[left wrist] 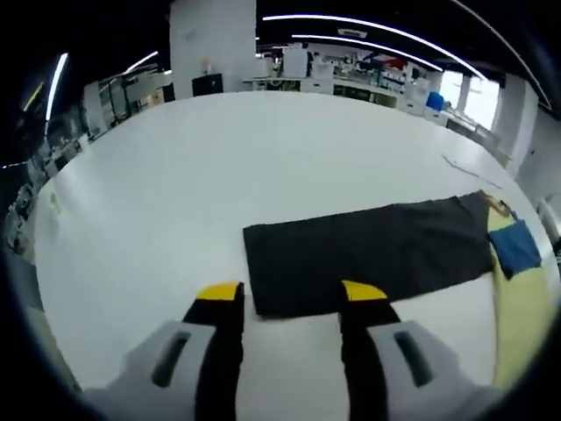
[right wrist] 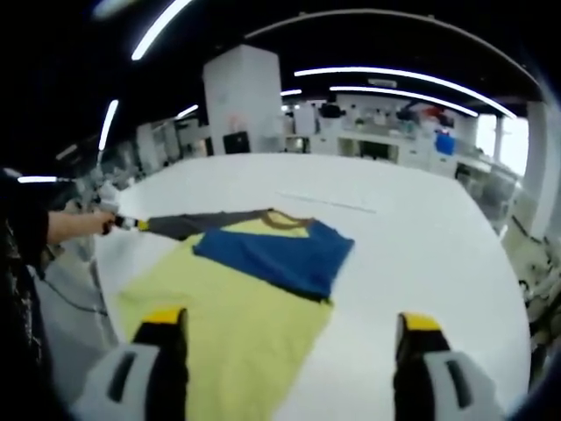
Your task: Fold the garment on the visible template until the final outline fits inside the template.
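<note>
Both hand-held grippers, left (left wrist: 291, 294) and right (right wrist: 289, 322), hover wide and empty; the colour-block garment (right wrist: 263, 254) lies flat on the bench (left wrist: 219, 167), spread for folding, at twelve o'clock.

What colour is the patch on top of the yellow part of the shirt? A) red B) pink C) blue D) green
C: in the right gripper view, a blue patch lies over the yellow part of the garment on the white table.

The garment (right wrist: 254, 289) lies flat on the table (right wrist: 412, 246). In the left gripper view, one part (left wrist: 368, 254) stretches across the table (left wrist: 219, 167) just beyond the jaws.
</note>
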